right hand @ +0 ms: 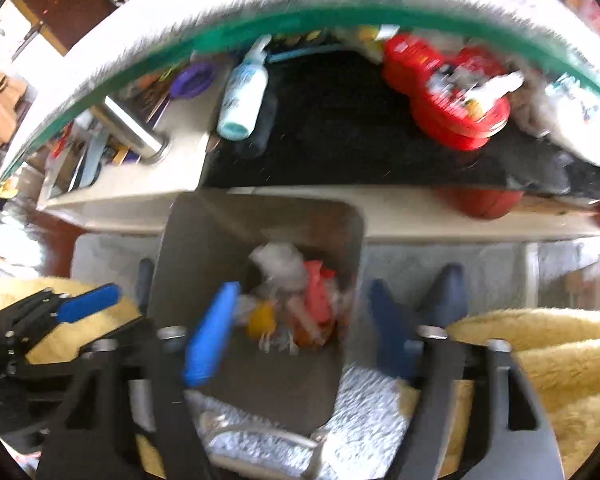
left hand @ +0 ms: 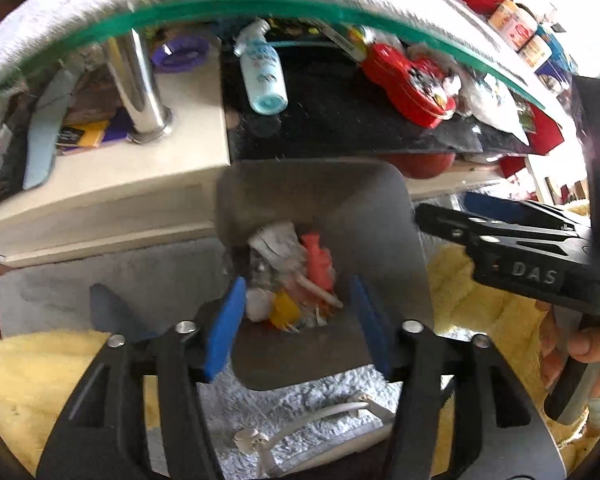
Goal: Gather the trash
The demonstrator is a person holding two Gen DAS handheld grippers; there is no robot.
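A grey open bin (left hand: 384, 220) stands on the floor below a glass-topped table; it also shows in the right wrist view (right hand: 204, 248). Inside lies trash (left hand: 296, 276): crumpled white paper, a red-orange wrapper, a yellow piece and a white lump, seen too in the right wrist view (right hand: 296, 300). My left gripper (left hand: 300, 328) hangs open and empty over the bin's mouth. My right gripper (right hand: 296, 332) is open and empty over the bin; it appears from the side in the left wrist view (left hand: 452, 220). The right wrist view is blurred.
The glass table edge (left hand: 260, 8) curves overhead. On its lower shelf lie a pale blue bottle (left hand: 262, 76), a red tin (left hand: 412, 84) and a chrome table leg (left hand: 140, 88). A yellow fluffy blanket (left hand: 480, 300) flanks the bin. A white cable (left hand: 320, 420) lies on grey carpet.
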